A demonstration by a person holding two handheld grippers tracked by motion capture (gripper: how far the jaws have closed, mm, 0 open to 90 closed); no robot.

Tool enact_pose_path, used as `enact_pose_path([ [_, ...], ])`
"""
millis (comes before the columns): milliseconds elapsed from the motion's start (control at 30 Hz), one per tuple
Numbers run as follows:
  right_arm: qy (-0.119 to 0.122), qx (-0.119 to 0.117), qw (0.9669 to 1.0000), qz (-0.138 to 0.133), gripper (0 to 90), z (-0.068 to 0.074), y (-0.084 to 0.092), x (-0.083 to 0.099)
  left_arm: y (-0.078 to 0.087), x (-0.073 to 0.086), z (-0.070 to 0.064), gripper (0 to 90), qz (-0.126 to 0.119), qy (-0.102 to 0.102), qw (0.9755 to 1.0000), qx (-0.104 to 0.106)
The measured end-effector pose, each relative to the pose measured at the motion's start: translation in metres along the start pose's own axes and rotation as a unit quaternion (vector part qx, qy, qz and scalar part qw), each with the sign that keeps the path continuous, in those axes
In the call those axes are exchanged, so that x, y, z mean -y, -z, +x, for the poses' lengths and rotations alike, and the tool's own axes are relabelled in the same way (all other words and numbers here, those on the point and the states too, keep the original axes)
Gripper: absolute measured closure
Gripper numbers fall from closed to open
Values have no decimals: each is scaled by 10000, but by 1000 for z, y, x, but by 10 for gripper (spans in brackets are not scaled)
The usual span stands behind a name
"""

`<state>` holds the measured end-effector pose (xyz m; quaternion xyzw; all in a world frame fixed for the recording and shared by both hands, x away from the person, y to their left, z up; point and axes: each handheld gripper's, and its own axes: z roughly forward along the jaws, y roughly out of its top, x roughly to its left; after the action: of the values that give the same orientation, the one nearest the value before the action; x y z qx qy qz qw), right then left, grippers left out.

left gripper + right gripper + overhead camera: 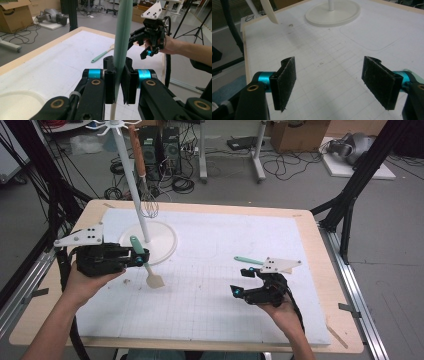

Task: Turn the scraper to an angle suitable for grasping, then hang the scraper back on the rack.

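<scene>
Rising from its round base at the mat's (210,290) far left, the rack (131,175) stood just beyond the left gripper (139,257), which pinched a spatula (146,265) by its green handle, blade hanging toward the mat. The right gripper (247,281), jaws spread and empty, hovered well apart over open mat, a second spatula (248,261) just beyond it.

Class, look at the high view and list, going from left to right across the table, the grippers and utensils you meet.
Left gripper → spatula with a green handle held in its jaws → right gripper → second green-handled utensil lying on the table behind it.
</scene>
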<state>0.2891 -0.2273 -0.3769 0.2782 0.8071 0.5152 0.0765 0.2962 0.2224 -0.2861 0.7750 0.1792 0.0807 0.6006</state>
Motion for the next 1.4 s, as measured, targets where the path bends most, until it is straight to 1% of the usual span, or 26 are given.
enact_pose_path([
  [167,-28,56,10000,-75,258,-2,4,1,2,-4,2,822,16,-9,10000,-12],
  [267,-13,95,9999,-59,254,-2,6,2,2,-5,4,822,9,-9,10000,-4],
  [333,-22,119,9999,-13,250,-1,7,3,3,-7,6,822,56,-10,10000,-11],
  [400,22,151,9999,-3,250,-1,8,4,4,-9,8,823,53,1,10000,2],
  [533,65,172,9998,-12,249,-1,9,3,6,-14,11,823,72,17,10000,-3],
  [700,18,171,9998,-48,246,-1,10,3,10,-19,13,823,129,-15,9999,-9],
  [767,38,167,9998,-55,246,-2,9,2,11,-20,15,822,150,-10,9999,-9],
  [867,53,147,9999,-23,245,-2,8,2,13,-24,18,823,116,6,9999,5],
  [1100,62,154,9999,-11,240,-1,7,3,19,-36,26,823,124,7,9999,-91],
  [1133,28,147,9999,10,240,-1,7,3,19,-37,27,823,120,10,9999,-101],
  [1400,70,156,9999,16,239,-2,7,3,16,-54,33,823,193,-49,9996,-176],
])
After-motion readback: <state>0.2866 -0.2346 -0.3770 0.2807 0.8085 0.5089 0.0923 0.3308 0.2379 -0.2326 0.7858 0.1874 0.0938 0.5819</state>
